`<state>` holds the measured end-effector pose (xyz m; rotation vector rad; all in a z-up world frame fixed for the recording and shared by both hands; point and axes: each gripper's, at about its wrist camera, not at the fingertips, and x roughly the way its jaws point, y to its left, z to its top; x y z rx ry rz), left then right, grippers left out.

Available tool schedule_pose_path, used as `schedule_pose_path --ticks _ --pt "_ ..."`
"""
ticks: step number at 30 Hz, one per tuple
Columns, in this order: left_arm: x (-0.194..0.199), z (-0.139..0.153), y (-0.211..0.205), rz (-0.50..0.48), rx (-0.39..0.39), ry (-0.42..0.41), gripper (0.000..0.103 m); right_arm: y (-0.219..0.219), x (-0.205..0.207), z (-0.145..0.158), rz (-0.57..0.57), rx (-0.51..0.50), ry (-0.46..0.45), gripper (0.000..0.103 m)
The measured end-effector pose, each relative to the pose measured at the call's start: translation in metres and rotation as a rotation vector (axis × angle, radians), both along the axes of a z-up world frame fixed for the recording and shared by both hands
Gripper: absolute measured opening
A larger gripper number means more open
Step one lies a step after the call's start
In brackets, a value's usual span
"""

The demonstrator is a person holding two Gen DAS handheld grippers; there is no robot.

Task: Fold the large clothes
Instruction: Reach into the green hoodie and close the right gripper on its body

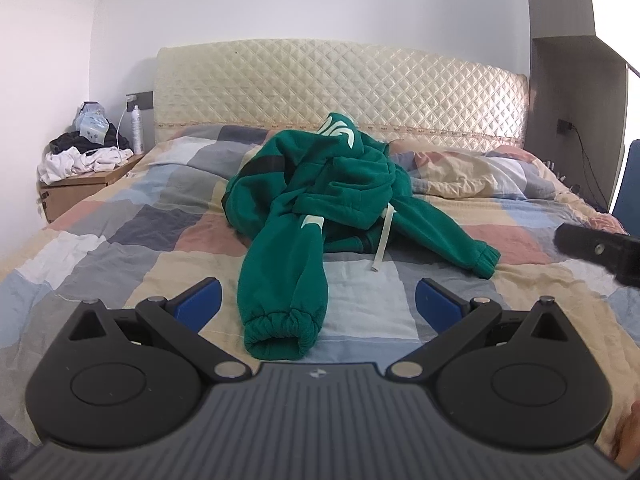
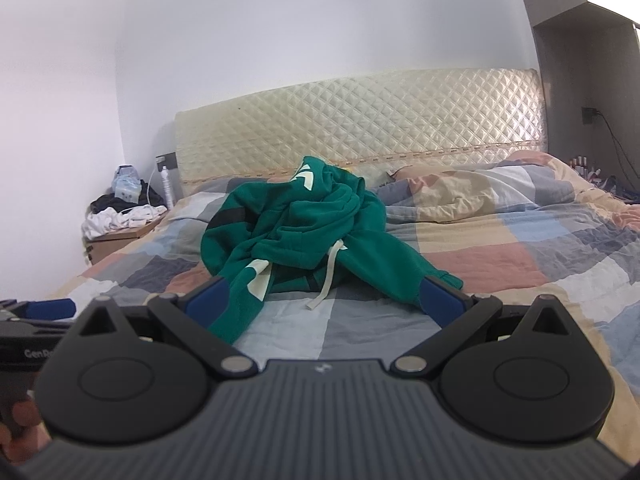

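A bed (image 1: 120, 216) with a patchwork quilt stands against a cream quilted headboard (image 1: 340, 84). A rumpled pillow (image 1: 472, 172) lies near the headboard. Beside the bed, a cardboard box (image 1: 76, 190) carries a heap of clothes (image 1: 84, 154) and a white bottle (image 1: 137, 130). A black cable (image 1: 590, 168) hangs down the wall.

Green hoodie (image 1: 320, 184), pastel patchwork bedspread (image 1: 152, 216)

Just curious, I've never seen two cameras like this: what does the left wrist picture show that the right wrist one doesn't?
Only the left wrist view shows the near sleeve's whole cuff and a blue chair edge. Only the right wrist view shows the left gripper's body with white lettering. Both show the crumpled green hoodie on the patchwork bed, the headboard, and open fingers.
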<state>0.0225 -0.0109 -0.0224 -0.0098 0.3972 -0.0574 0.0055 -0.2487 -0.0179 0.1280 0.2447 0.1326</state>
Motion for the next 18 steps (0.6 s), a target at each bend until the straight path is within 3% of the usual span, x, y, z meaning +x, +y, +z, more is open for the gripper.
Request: schedule_pose_path --ticks 4,13,18 --pt "0.014 0.003 -0.003 -0.012 -0.024 0.02 0.103 -0.008 -0.007 0.008 -0.061 0.038 -0.061 0.103" --pt "0.082 0.027 -0.006 -0.031 -0.123 0.032 0.103 -0.022 0.047 0.018 -0.014 0.158 0.047 0.103" --pt "0.129 0.018 0.006 -0.028 -0.142 0.057 0.103 -0.015 0.097 0.021 -0.004 0.151 0.088 0.103"
